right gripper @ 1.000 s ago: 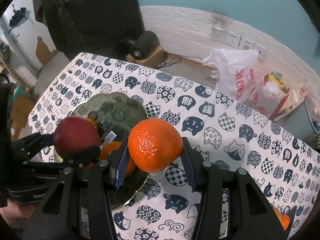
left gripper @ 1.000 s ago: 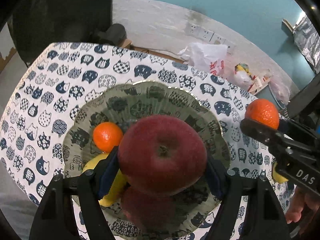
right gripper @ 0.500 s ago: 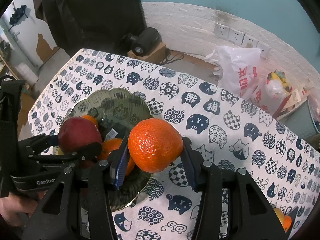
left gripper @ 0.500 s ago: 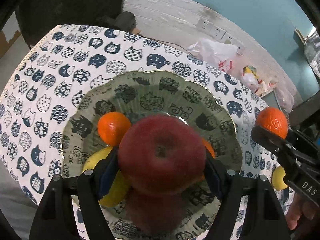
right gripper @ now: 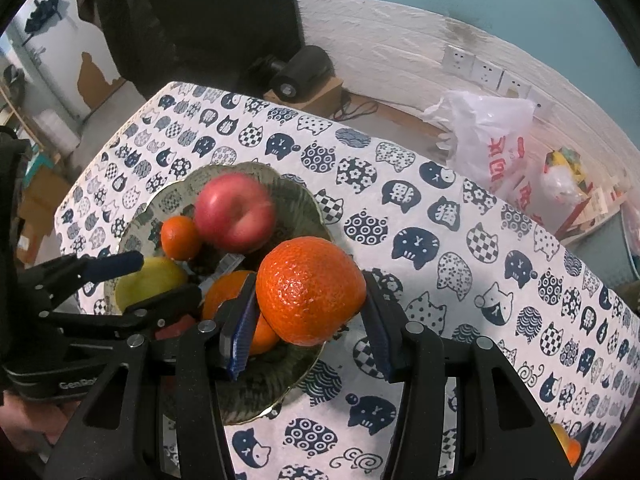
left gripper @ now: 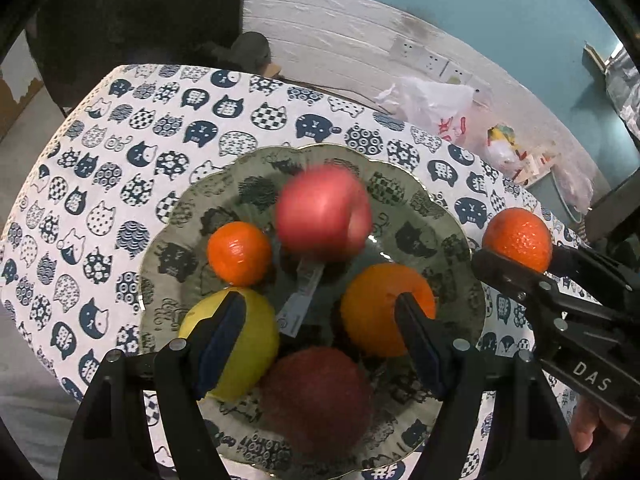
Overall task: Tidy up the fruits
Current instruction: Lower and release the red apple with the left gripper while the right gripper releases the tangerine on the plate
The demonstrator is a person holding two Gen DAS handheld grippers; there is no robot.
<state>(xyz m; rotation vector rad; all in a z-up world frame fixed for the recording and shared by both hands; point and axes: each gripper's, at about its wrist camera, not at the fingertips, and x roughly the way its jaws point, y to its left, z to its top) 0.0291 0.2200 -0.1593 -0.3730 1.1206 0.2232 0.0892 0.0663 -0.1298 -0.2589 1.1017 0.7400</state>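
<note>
A green patterned plate [left gripper: 168,216] [right gripper: 296,196] stands on the cat-print tablecloth. On it lie a small mandarin [left gripper: 239,253], an orange [left gripper: 386,308], a yellow fruit [left gripper: 236,344] and a dark red apple [left gripper: 320,396]. A second red apple [left gripper: 324,212] [right gripper: 234,212], blurred, sits at the plate's far side. Above the plate hangs my left gripper [left gripper: 320,320], open with nothing between its pads. My right gripper [right gripper: 310,312] is shut on a large mandarin [right gripper: 310,290] [left gripper: 518,238] over the plate's right rim.
A paper label [left gripper: 300,300] lies in the plate's middle. A white plastic bag [right gripper: 492,136] and clutter sit on the floor past the table's far edge. Another orange fruit [right gripper: 568,444] shows at the bottom right corner. Bare tablecloth stretches right of the plate.
The red apple has left my left gripper's jaws and now sits, blurred, at the far side of the plate. The right gripper still holds its mandarin in place.
</note>
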